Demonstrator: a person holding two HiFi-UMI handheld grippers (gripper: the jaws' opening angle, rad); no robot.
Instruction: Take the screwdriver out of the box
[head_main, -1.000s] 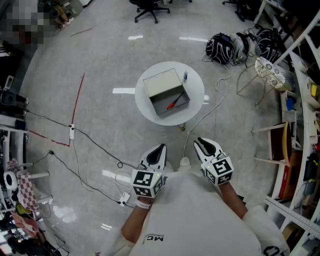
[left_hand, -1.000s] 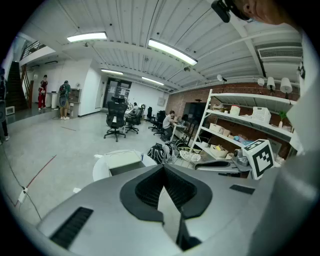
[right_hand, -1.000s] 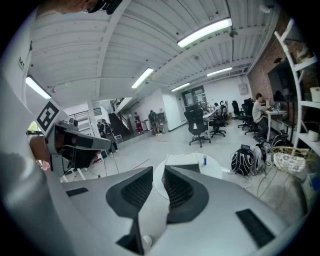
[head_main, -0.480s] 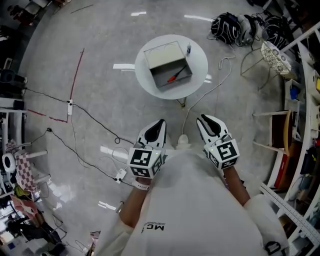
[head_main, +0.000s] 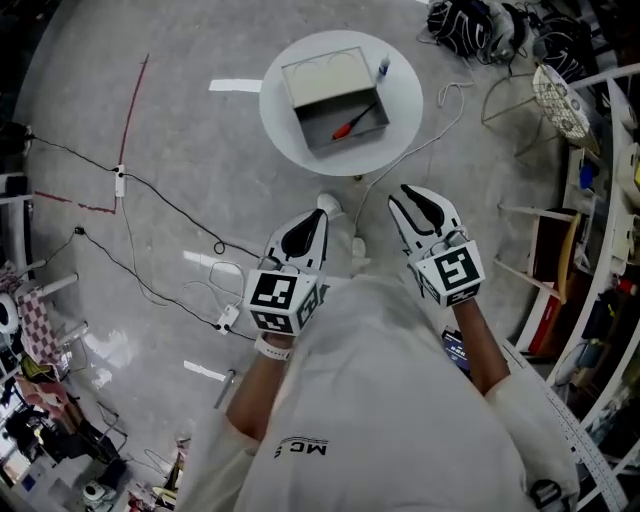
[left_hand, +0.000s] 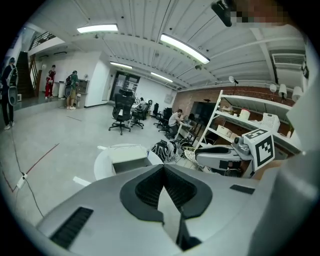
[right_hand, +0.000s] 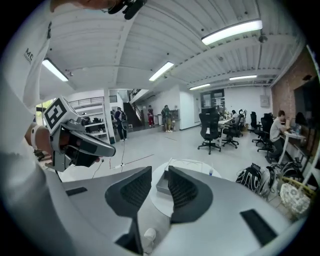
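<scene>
1. The left tongs are pointing forward and slightly inward, their jaws meeting at the tips with nothing between them.
2. The right tongs are also angling inward, their jaws standing a narrow gap apart and gripping nothing.
3. Both are hovering in front of the chest, side by side and apart, with the left marker cube and the right marker cube facing up.
4. The left forearm and the right forearm are reaching forward, bare below white sleeves.
</scene>
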